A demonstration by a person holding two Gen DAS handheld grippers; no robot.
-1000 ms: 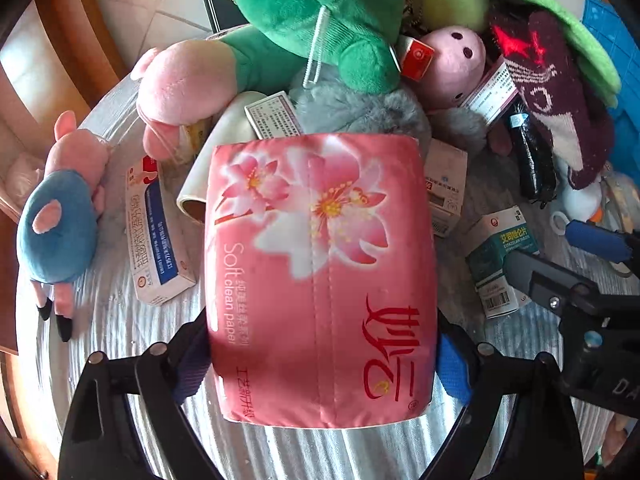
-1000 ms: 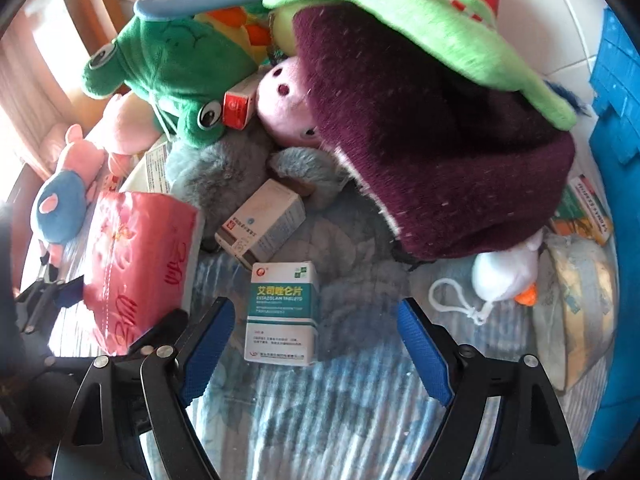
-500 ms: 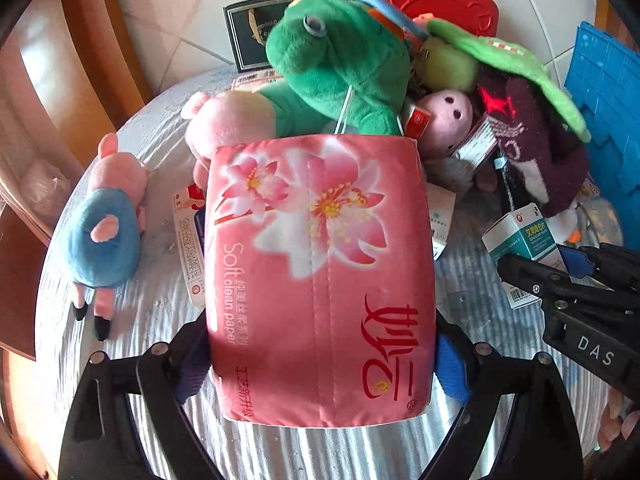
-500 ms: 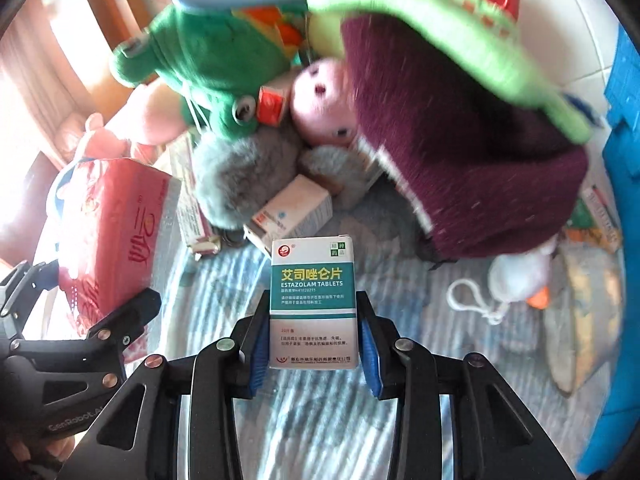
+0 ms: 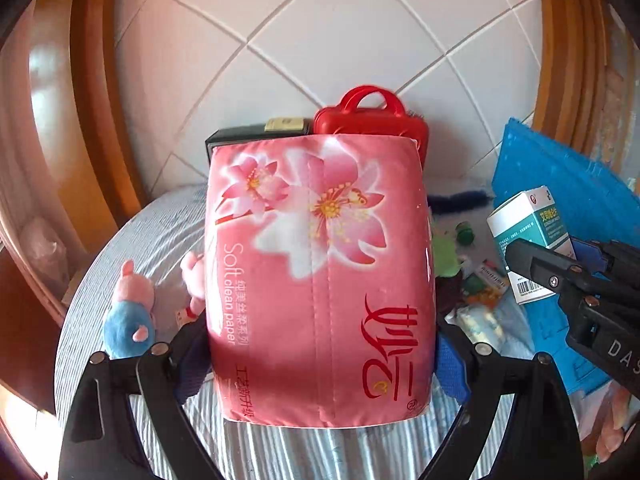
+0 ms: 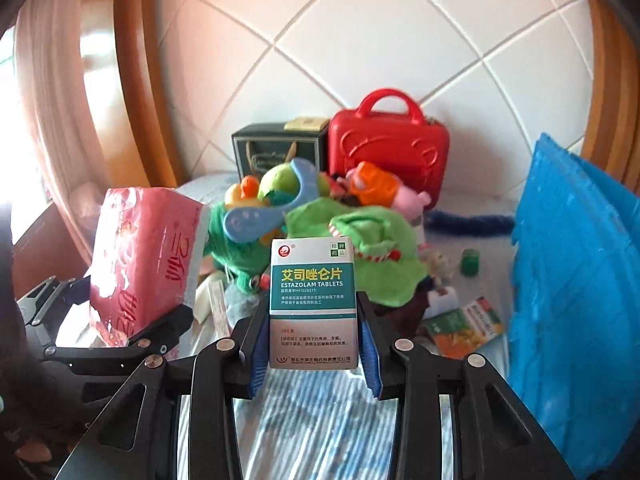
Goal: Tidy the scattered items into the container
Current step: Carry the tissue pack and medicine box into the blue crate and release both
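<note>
The left gripper (image 5: 320, 356) has its jaws spread wide and clamped on the flanks of a pink tissue pack (image 5: 320, 280), which stands up between the blue pads and fills most of that view. The right gripper (image 6: 312, 344) has its jaws drawn in narrow onto a small pill box (image 6: 313, 304); they have just been closing, and the box now sits squarely between the pads, upright with its label facing the camera. Both things hang clear above the striped tablecloth (image 6: 320, 412).

The container looks to be the blue crate (image 6: 576, 300), off to the right of the right gripper's jaws and a little ahead of them. Ahead of both pairs of jaws lies the remaining heap: green plush toys (image 6: 360, 256), a red toy case (image 6: 388, 148) and a dark box (image 6: 276, 148) at the back, and a small orange packet (image 6: 464, 328) just right of the right jaws. A blue-and-pink pig toy (image 5: 130, 316) lies left of the left jaws.

The step in hand appears to be the carry to the crate. To do it well, keep both loads high enough to pass the crate's wall, and let the pill box go in first, since it is nearer. The tissue pack is soft and broad, so hold a steady squeeze, bring it across behind the right gripper without crossing it, and spread the jaws only once the pack is over the opening.
</note>
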